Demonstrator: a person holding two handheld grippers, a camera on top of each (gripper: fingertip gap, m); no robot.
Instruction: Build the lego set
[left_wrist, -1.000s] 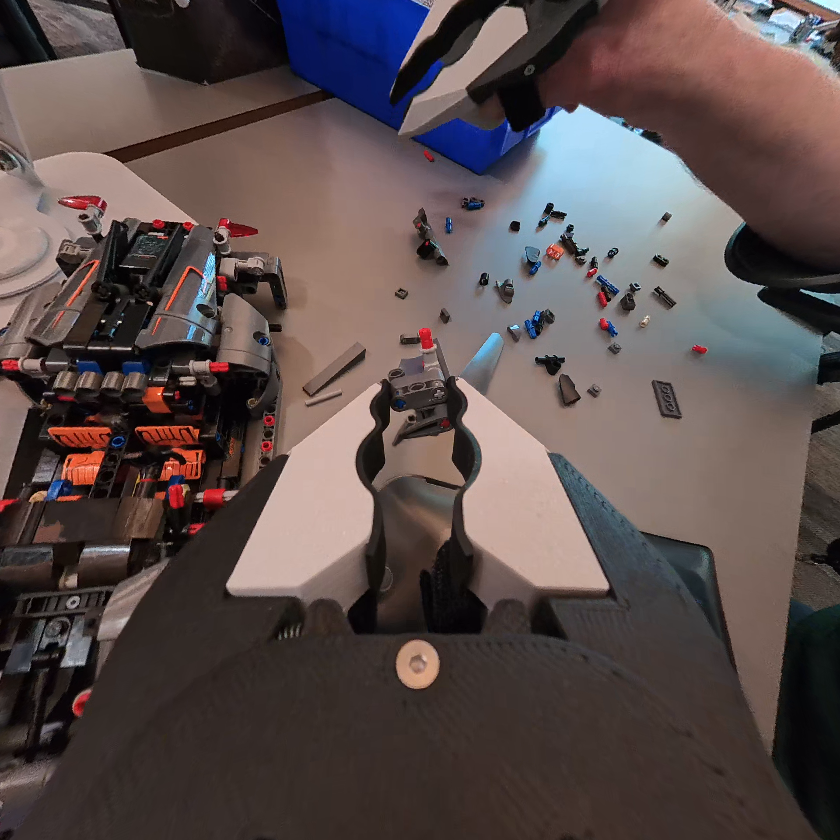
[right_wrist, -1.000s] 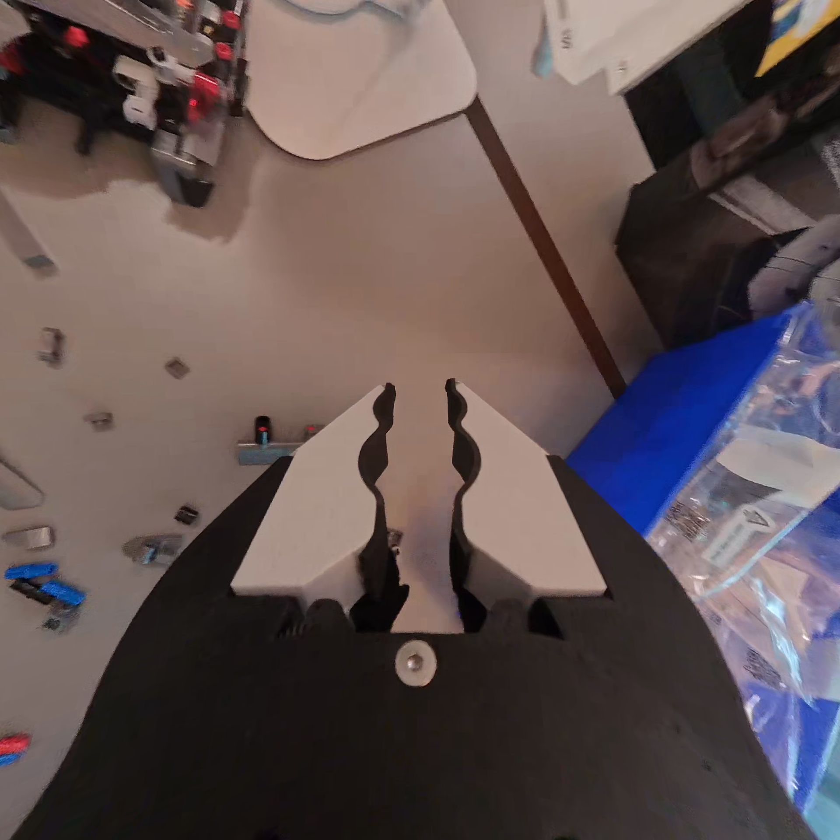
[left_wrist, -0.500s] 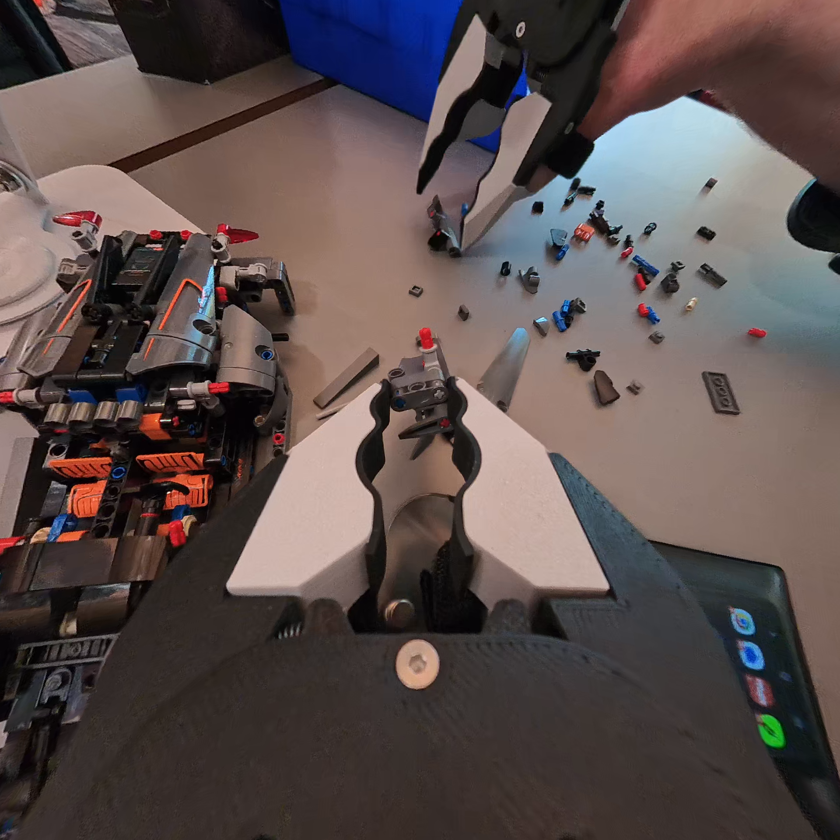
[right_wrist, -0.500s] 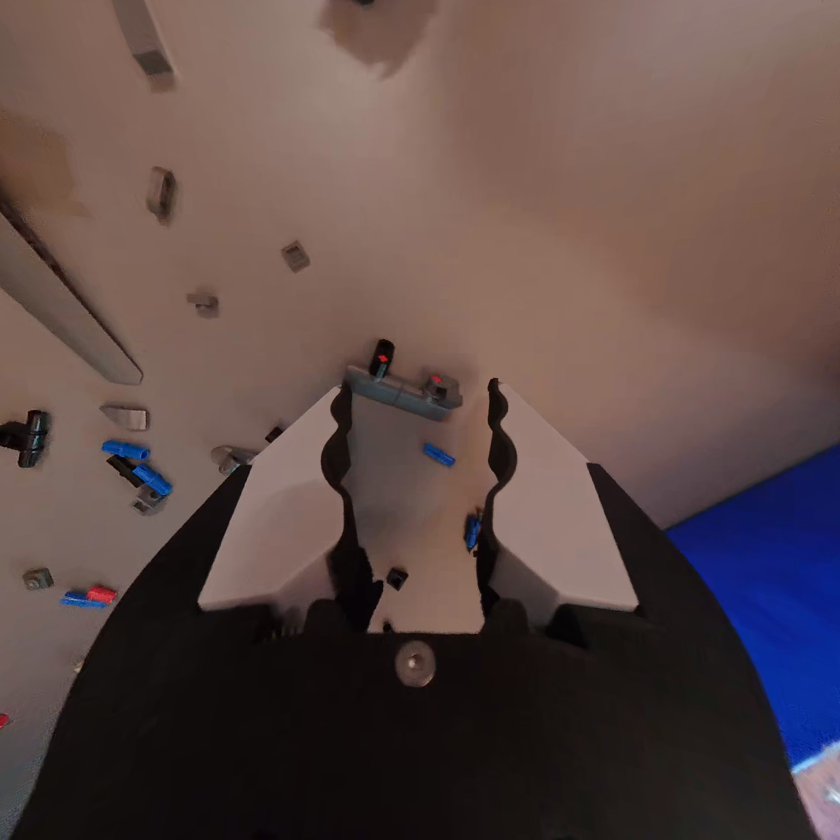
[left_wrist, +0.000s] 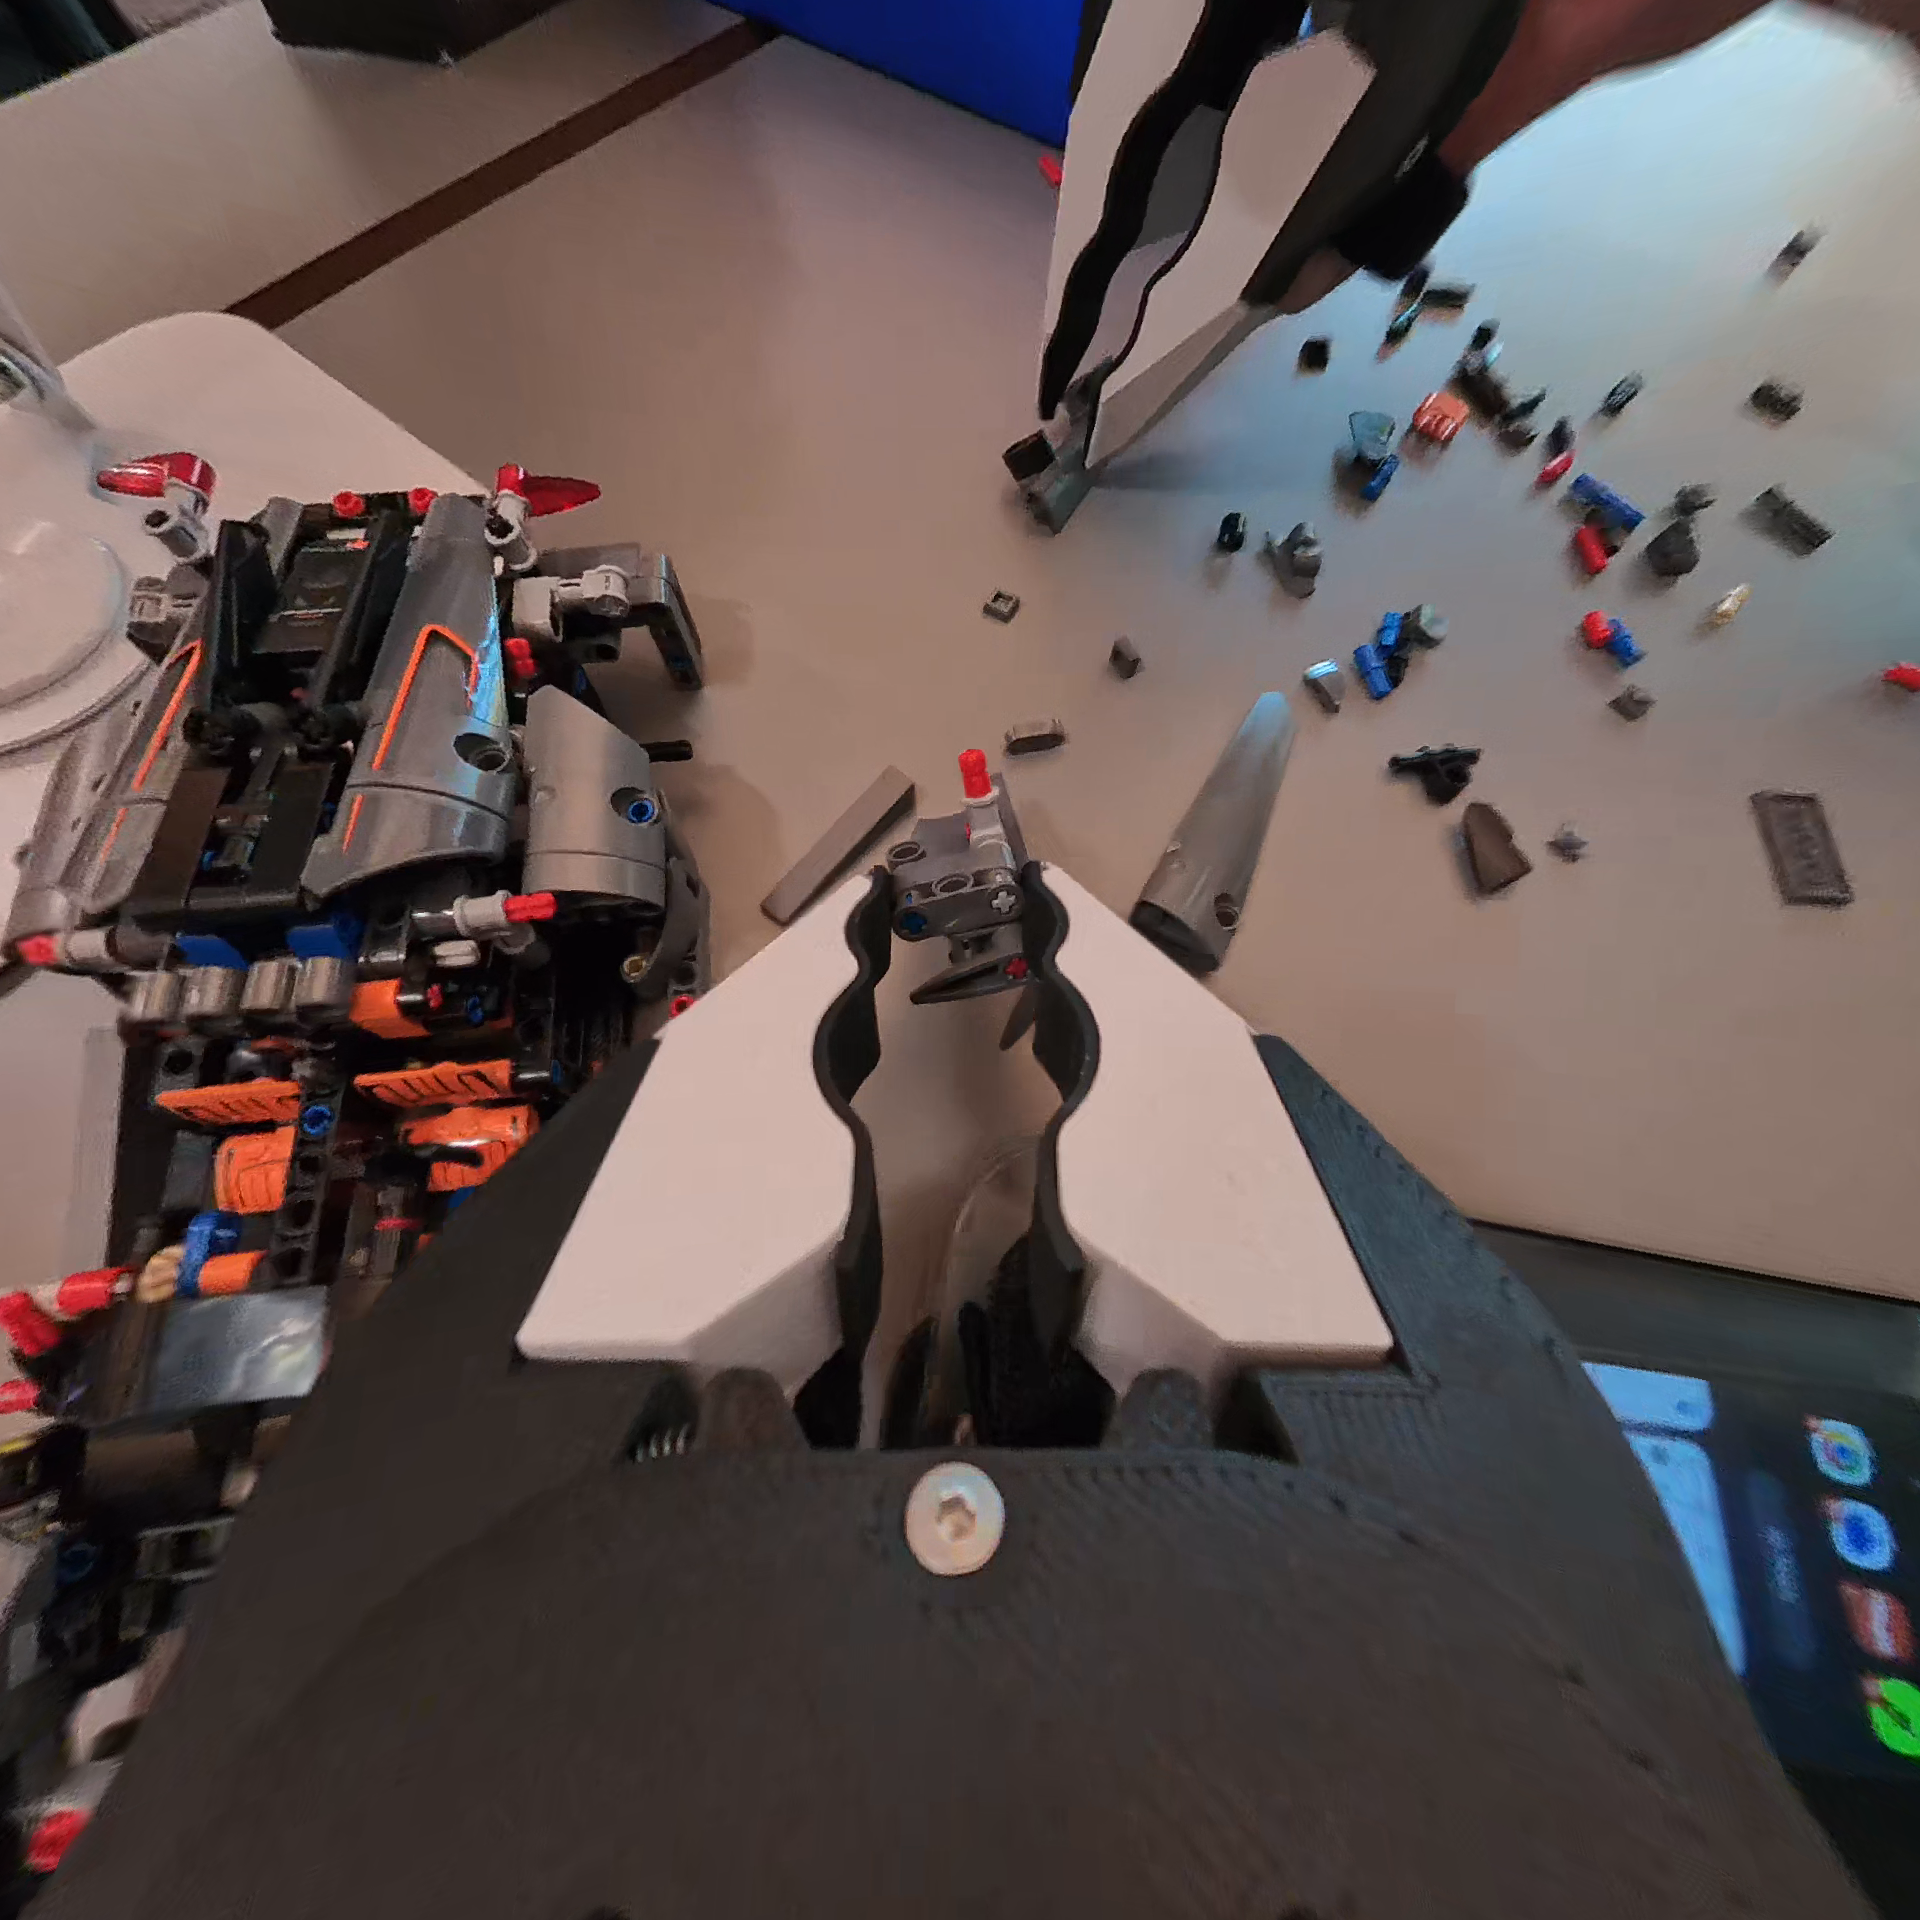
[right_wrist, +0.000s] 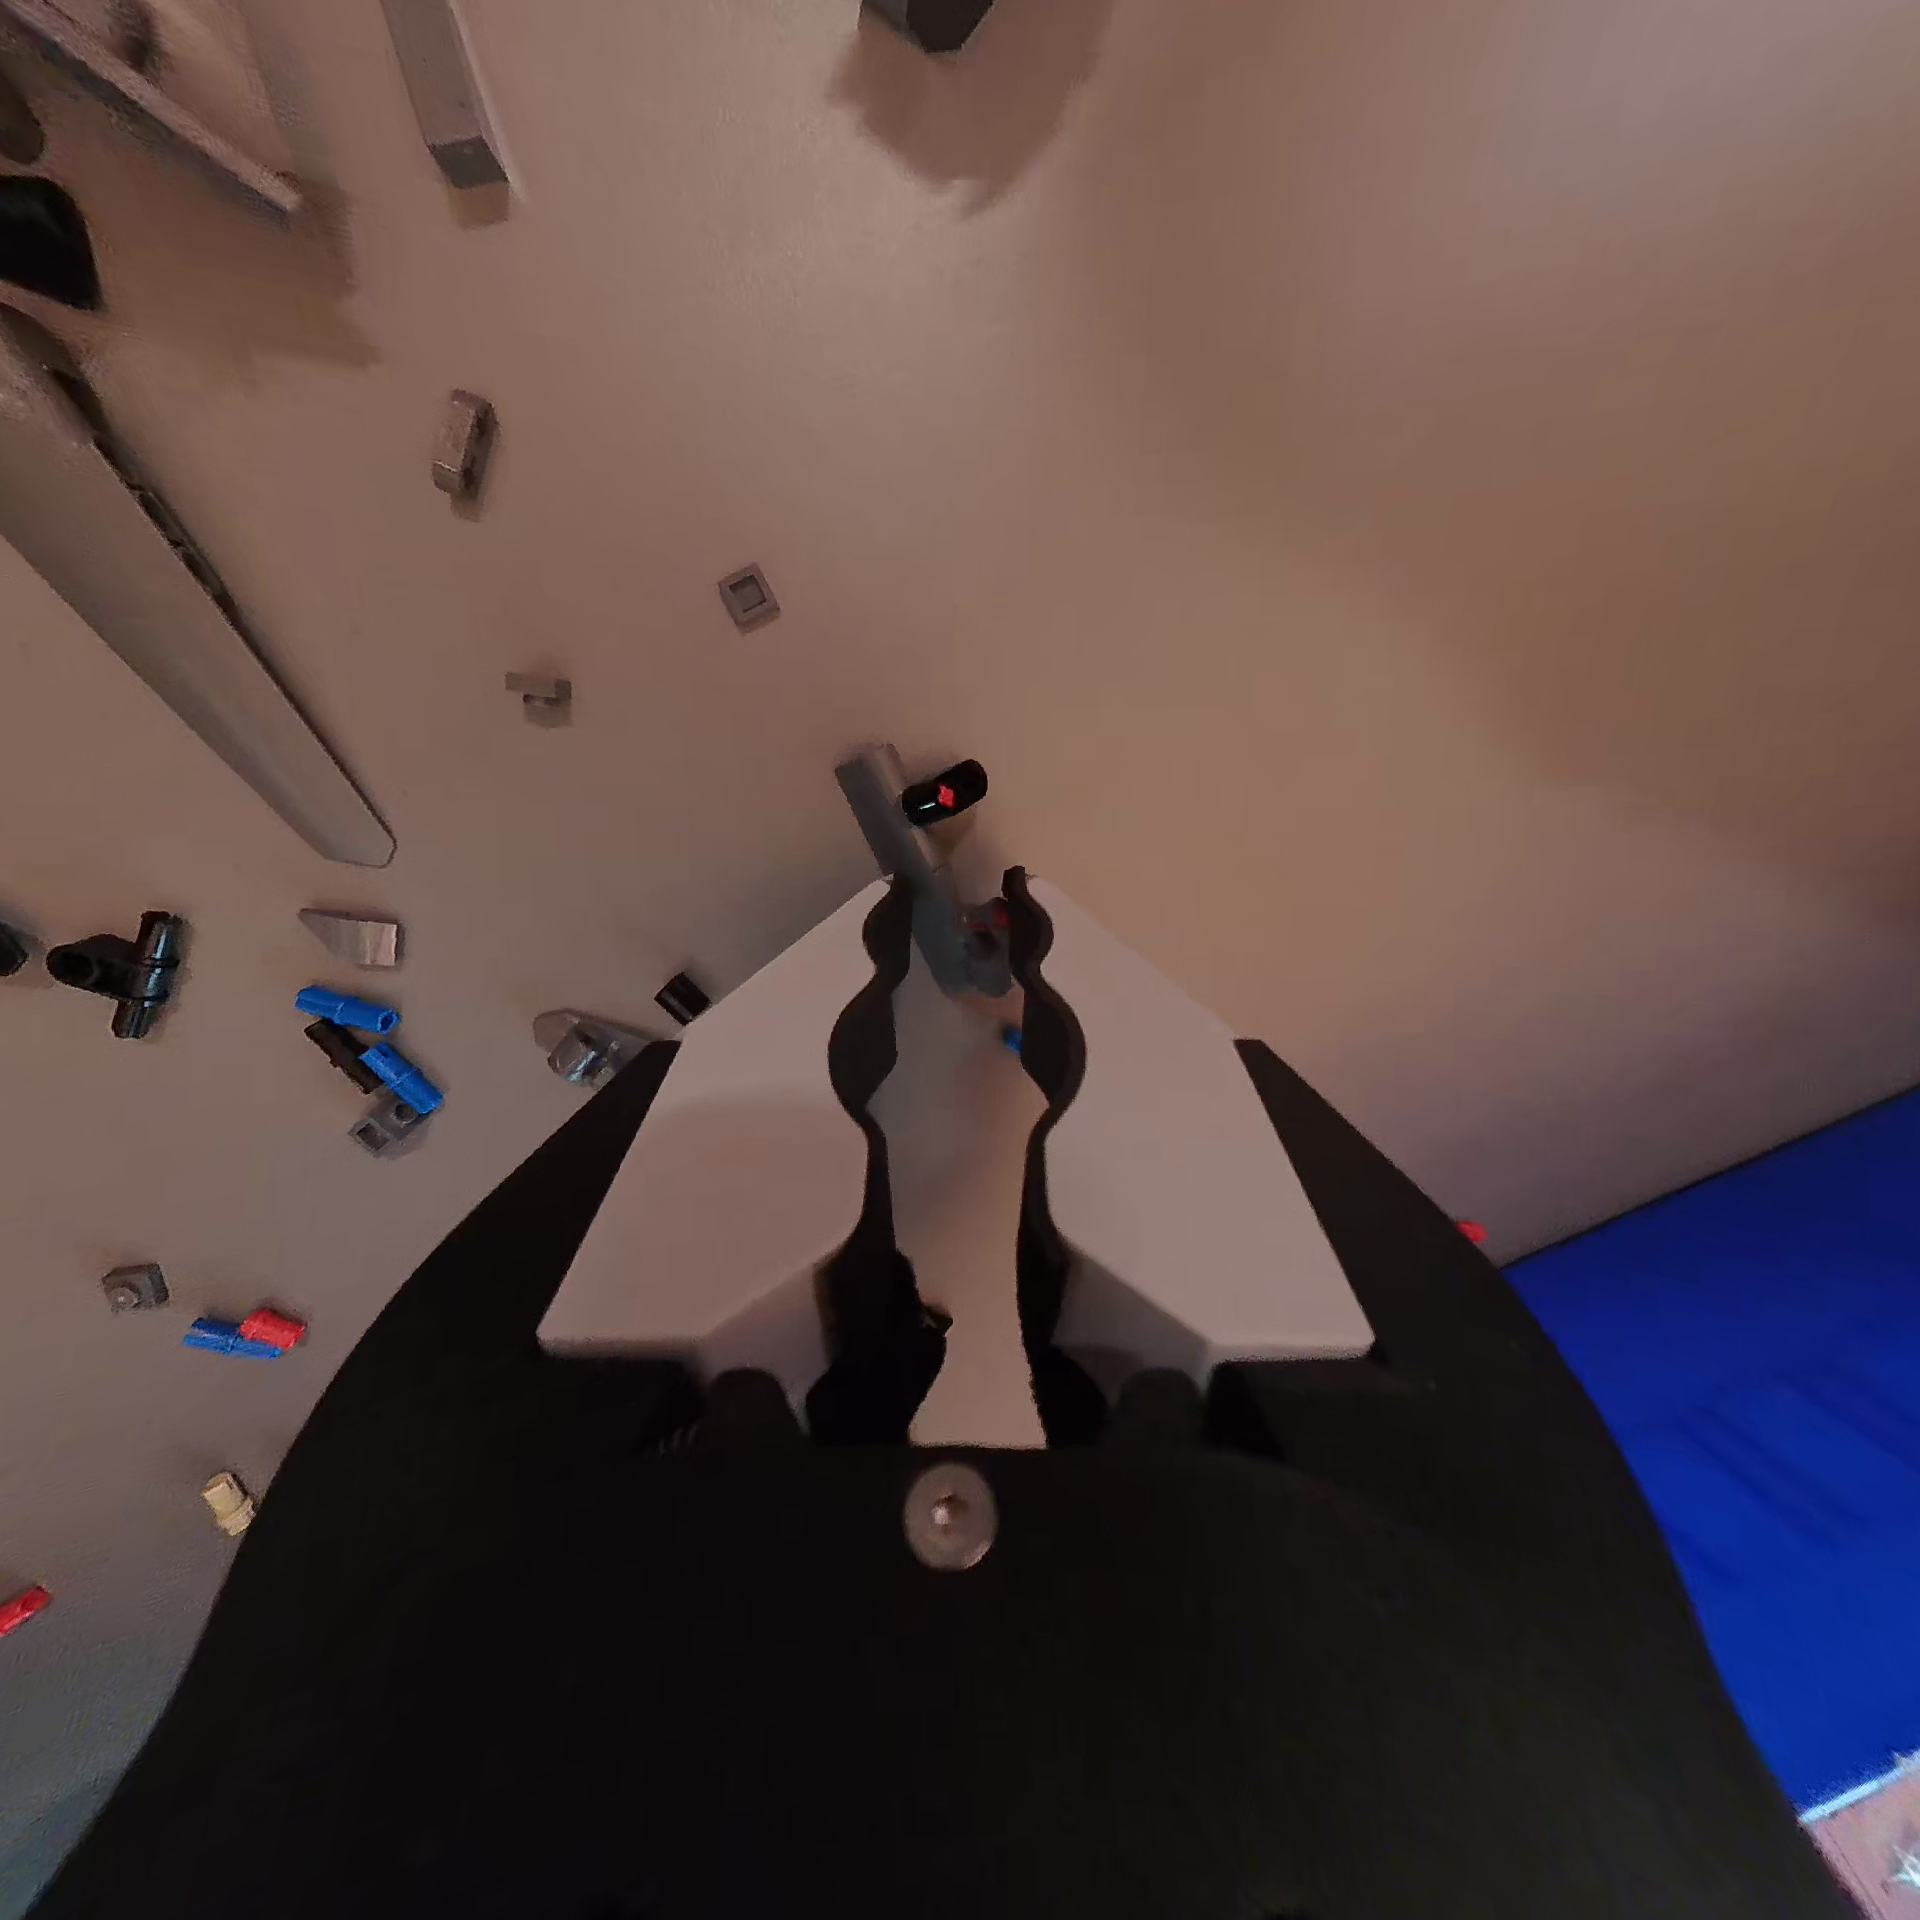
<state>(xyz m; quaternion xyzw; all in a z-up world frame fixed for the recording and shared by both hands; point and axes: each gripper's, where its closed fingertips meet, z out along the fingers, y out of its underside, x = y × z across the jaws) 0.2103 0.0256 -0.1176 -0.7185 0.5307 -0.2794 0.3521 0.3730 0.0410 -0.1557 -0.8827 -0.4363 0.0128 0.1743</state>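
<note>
My left gripper (left_wrist: 961, 914) is shut on a small grey sub-assembly (left_wrist: 956, 883) with a red pin on top, held just above the table. The large black, grey and orange lego model (left_wrist: 364, 831) stands to its left. My right gripper (right_wrist: 954, 891) is shut on a grey beam (right_wrist: 935, 914) that carries a black piece with a red axle (right_wrist: 943, 798) at its far end. In the left wrist view the right gripper (left_wrist: 1075, 436) comes down from the top, and the beam (left_wrist: 1049, 478) touches the table at its tips.
Several loose small blue, red, black and grey parts (left_wrist: 1558, 520) lie scattered at the right. A long grey tapered panel (left_wrist: 1216, 831) and a grey tile (left_wrist: 842, 842) lie near my left gripper. A phone (left_wrist: 1818, 1558) lies at the lower right. A blue bin (right_wrist: 1714, 1403) stands at the back. Across from one pair of fingers to the other is roughly 15 cm. From the left gripper's tips to the grey tile (left_wrist: 842, 842) is close to 5 cm.
My right gripper came down from beside the blue bin to the table, opened over the grey beam, then closed on it. The beam has turned. My left gripper still holds its sub-assembly.
</note>
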